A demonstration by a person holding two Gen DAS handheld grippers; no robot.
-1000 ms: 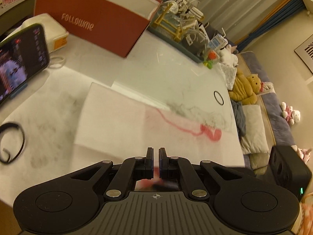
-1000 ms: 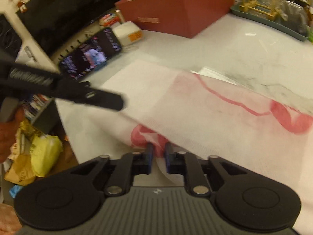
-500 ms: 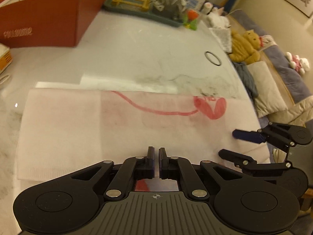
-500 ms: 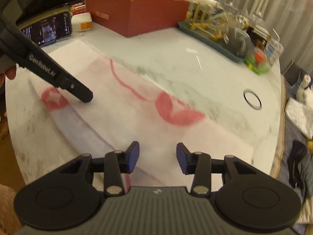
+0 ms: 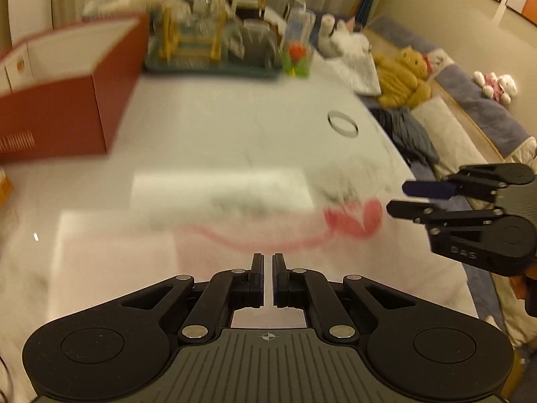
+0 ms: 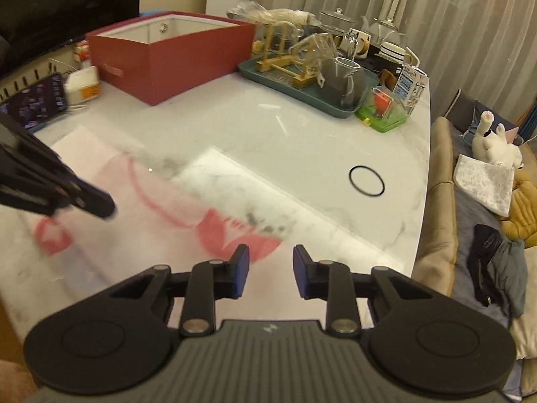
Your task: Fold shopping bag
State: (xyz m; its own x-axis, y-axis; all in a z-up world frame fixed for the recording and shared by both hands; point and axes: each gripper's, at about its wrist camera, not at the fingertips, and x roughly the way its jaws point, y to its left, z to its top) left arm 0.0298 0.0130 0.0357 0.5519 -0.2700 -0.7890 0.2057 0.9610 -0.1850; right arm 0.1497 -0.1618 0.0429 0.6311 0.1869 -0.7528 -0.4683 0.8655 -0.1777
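The white shopping bag (image 5: 134, 252) lies flat on the marble table, with a red handle patch (image 5: 355, 221) near its right end. My left gripper (image 5: 267, 262) is shut low over the bag's near part, and I see nothing between its pads. From the right wrist view its tip (image 6: 100, 206) hangs just over the bag (image 6: 134, 235), beside a second red patch (image 6: 50, 238). My right gripper (image 6: 271, 262) sits over the bag's right end; its jaws are closing, still apart, with nothing between them. The left wrist view shows it at the right (image 5: 397, 197).
A red box (image 6: 161, 57) stands at the back left beside a phone (image 6: 37, 104). A teal tray (image 6: 335, 110) of glassware, a green box (image 6: 382, 107) and a milk carton (image 6: 411, 87) line the back. A black ring (image 6: 366, 181) lies right of the bag. A sofa with plush toys (image 5: 402, 70) is beyond the table's right edge.
My right gripper let go of the bag's red handle, opened wide, shifted to the bag's right end and has narrowed again. My left gripper swung and rolled rightwards over the bag, still shut.
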